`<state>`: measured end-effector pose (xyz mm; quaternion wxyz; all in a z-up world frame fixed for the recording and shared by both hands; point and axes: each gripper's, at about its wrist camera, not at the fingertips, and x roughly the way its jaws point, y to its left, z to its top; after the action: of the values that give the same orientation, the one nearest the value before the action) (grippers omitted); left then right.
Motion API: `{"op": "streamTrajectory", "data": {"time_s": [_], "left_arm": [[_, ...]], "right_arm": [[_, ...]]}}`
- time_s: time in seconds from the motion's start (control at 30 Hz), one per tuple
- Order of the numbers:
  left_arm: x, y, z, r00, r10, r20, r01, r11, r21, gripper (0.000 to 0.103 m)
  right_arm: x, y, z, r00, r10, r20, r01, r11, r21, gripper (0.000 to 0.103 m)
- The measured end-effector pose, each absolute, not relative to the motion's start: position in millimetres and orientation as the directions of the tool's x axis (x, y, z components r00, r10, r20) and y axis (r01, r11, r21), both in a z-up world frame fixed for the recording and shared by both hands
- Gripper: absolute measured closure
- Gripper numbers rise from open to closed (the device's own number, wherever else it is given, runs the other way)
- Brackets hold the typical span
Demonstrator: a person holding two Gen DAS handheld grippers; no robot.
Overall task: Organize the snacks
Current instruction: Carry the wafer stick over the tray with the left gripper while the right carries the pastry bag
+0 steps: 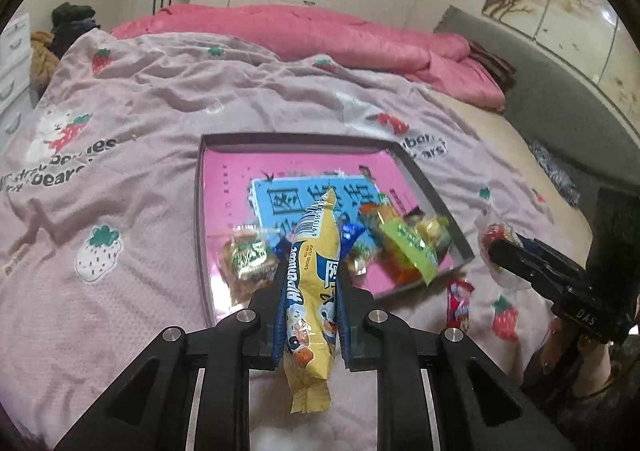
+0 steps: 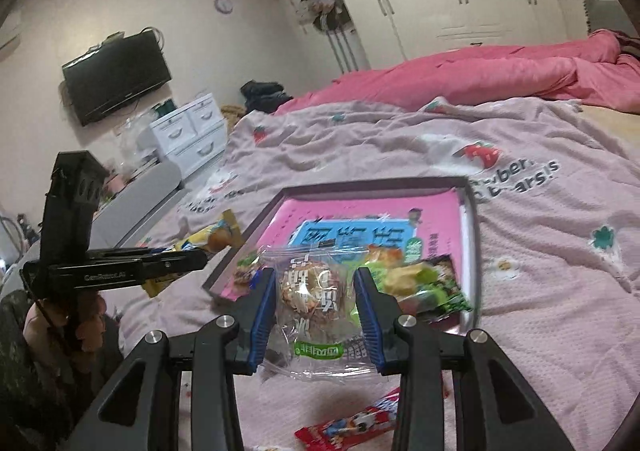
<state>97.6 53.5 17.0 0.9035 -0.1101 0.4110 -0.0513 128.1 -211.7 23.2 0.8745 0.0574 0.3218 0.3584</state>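
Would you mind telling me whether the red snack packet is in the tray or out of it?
Out. The red snack packet lies on the strawberry-print blanket, just outside the tray near its corner.

Yellow snack stick (image 1: 310,283), clear-wrapped pastry (image 2: 314,299); other snacks in tray (image 1: 208,143)

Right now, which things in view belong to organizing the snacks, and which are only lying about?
Belong to the job:
- yellow lollipop packet, in left hand-held gripper
- clear-wrapped pastry, in right hand-held gripper
- tray
- red snack packet

Lying about:
- pink quilt
- television
- white drawers
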Motion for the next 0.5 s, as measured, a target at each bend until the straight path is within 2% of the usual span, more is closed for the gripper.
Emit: {"op": "streamTrajectory", "data": {"time_s": [0.13, 0.5], "left_arm": [[104.7, 54.1, 17.5, 0.671, -0.164, -0.723, -0.020, 0.971, -0.239, 0.082], [133.5, 47.5, -9.6, 0.661, -0.101, -0.744, -0.050, 0.983, -0.178, 0.082]], "right_arm": [[137.3, -220.4, 26.5, 0.573, 0.647, -0.504, -0.557, 0.758, 0.340, 0.064], [164.6, -247.7, 15.0, 0.630, 0.557, -0.541, -0.414, 0.831, 0.372, 0.064]]}}
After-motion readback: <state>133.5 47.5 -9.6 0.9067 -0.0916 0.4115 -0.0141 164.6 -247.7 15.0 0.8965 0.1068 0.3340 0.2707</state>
